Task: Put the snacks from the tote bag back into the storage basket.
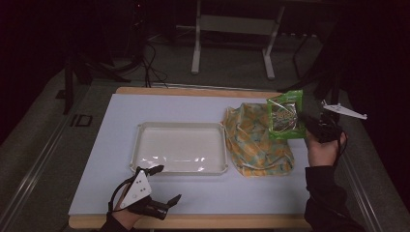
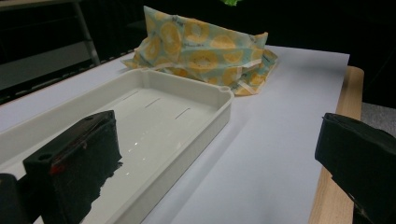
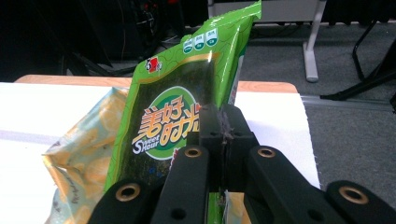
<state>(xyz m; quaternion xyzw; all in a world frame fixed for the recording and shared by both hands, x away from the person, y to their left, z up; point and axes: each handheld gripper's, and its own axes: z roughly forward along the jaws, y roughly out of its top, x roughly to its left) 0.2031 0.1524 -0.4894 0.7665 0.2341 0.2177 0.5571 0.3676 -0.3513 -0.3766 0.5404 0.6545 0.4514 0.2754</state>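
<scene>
1. The left gripper (image 1: 163, 183) rests low at the table's (image 1: 251, 193) near edge, just beside the white tray (image 1: 140, 133), jaws spread wide and empty.
2. The right gripper (image 1: 303, 121) is raised over the table's right side, jaws pinched tight on the green snack packet (image 1: 285, 116), which hangs clear above the yellow-patterned bag (image 1: 256, 145).

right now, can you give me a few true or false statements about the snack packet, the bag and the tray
1. The right gripper is shut on the green snack packet. True.
2. The packet lies in the white tray. False: it is held up above the patterned bag.
3. The left gripper has its fingers closed. False: they stand wide apart, holding nothing.
4. The tray holds nothing. True.
5. The patterned bag is inside the tray. False: it lies beside it on the table.
</scene>
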